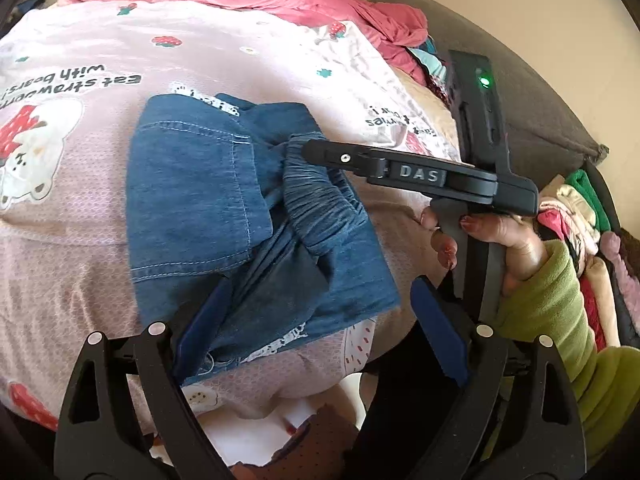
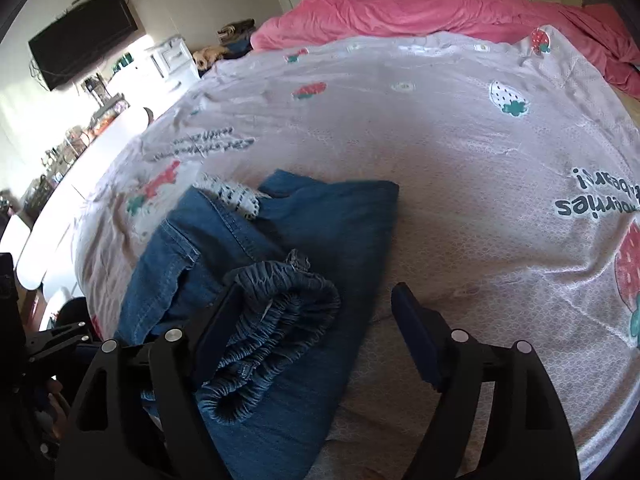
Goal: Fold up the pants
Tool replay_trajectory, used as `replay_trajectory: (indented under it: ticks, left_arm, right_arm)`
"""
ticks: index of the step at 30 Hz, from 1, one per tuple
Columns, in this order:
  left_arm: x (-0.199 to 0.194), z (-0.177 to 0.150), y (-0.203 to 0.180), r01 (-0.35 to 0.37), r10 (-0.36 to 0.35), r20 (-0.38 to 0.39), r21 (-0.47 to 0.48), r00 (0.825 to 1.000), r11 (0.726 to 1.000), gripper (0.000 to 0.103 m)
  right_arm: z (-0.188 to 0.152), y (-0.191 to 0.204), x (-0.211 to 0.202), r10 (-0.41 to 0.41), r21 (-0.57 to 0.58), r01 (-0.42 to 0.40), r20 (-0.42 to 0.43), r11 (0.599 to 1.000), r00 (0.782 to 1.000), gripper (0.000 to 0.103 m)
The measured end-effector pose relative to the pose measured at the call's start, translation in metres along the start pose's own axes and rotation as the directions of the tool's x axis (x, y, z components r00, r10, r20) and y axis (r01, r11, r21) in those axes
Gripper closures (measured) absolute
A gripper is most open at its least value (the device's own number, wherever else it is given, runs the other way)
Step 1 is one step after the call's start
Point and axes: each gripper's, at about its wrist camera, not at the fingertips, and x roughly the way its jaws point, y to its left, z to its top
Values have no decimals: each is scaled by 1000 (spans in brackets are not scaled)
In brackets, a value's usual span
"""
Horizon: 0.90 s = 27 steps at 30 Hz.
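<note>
Small blue denim pants (image 1: 224,216) lie folded in a loose bundle on a pink strawberry-print bedsheet (image 1: 80,184); the elastic waistband (image 1: 316,208) is bunched on top. My left gripper (image 1: 320,328) is open, its jaws wide over the bundle's near edge, the left finger (image 1: 204,328) lying on the denim. My right gripper (image 2: 316,328) is open too, its left finger (image 2: 218,332) against the gathered waistband (image 2: 276,320), the right finger over bare sheet. In the left wrist view the right gripper's body (image 1: 420,172) reaches over the waistband.
A pink duvet (image 2: 440,12) is heaped at the bed's far end. A pile of folded clothes (image 1: 580,224) and a dark sofa (image 1: 540,112) lie right of the bed. A wall TV (image 2: 80,44) and cluttered counter (image 2: 72,144) stand left.
</note>
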Motion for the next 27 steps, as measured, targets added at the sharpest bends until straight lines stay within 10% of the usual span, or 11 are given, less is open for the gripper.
replay_trajectory:
  ticks: [13,27]
  left_arm:
    - [-18,0,1,-18,18,32,2,999,1000,16]
    - [-68,17,51,-96,114,170,-111,979,989,11]
  right_arm:
    - [-17,-5,-73,16,108,-38,200,993,980,21]
    - [-31,13,-97,-17,79,0,204,997,979,21]
